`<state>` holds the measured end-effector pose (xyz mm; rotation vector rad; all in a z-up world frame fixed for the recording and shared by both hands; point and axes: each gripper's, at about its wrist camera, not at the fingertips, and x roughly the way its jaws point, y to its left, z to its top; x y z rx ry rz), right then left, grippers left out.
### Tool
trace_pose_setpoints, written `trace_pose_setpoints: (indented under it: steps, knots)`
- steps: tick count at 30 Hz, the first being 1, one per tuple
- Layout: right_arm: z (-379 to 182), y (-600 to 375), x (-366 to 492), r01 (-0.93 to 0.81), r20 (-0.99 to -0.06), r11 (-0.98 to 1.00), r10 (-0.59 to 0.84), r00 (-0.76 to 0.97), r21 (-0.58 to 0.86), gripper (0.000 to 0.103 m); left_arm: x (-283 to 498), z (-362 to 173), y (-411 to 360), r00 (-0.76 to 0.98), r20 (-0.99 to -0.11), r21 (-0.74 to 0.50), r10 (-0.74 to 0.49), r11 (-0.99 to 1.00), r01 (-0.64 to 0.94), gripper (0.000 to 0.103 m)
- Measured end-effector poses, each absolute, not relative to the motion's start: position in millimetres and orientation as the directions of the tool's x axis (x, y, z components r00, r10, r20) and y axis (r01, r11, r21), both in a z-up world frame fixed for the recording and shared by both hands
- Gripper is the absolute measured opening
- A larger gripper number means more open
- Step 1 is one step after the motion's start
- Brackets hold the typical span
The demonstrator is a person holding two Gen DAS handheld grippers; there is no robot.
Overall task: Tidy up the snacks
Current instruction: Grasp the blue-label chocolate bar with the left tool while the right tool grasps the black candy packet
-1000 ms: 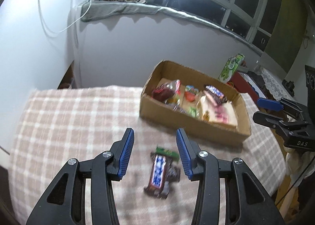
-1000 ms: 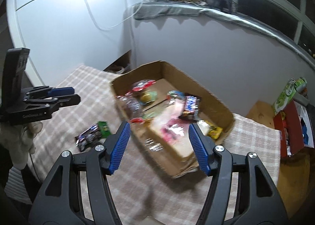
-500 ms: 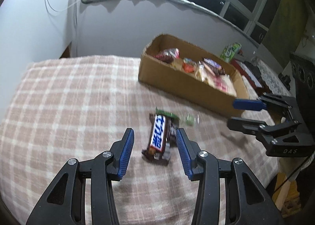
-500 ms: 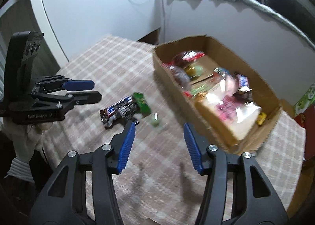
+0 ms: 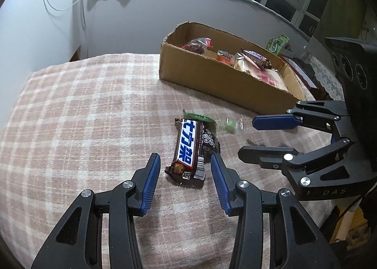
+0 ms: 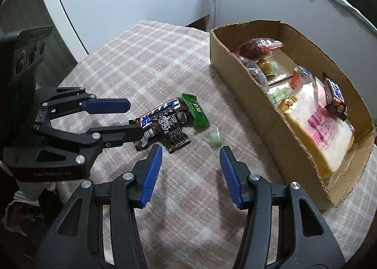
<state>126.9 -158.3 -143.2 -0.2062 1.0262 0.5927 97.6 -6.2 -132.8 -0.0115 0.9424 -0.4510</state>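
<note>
On the checked cloth of the surface [image 5: 70,109], the left tool [image 5: 185,163] hangs with its 2 blue-padded fingers spread apart, holding nothing, one on each side of the near end of a brown chocolate bar [image 5: 188,149] with a blue and white label. That bar lies on a second dark wrapper [image 6: 173,131], and a green packet [image 6: 195,110] sits just beyond them, touching. Just beside these, a small pale green wrapped candy [image 6: 215,139] rests alone on the cloth. The right tool [image 6: 190,153] is near this candy, fingers apart and empty. Farther right stands an open cardboard box [image 6: 238,80] holding several snacks, among them a clear bag with pink print [image 6: 322,127] and another chocolate bar [image 6: 334,94].
</note>
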Motion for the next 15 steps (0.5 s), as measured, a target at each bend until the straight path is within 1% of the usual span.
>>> trace_pose_setpoints:
  steps: [15]
  knots:
    - [-151, -143, 139, -0.564, -0.868, 0.822, 0.336, 0.366, 0.081, 0.053, 102, -141, -6, 0.492, -0.787, -0.195, -0.373, 0.906, 0.375, 0.043]
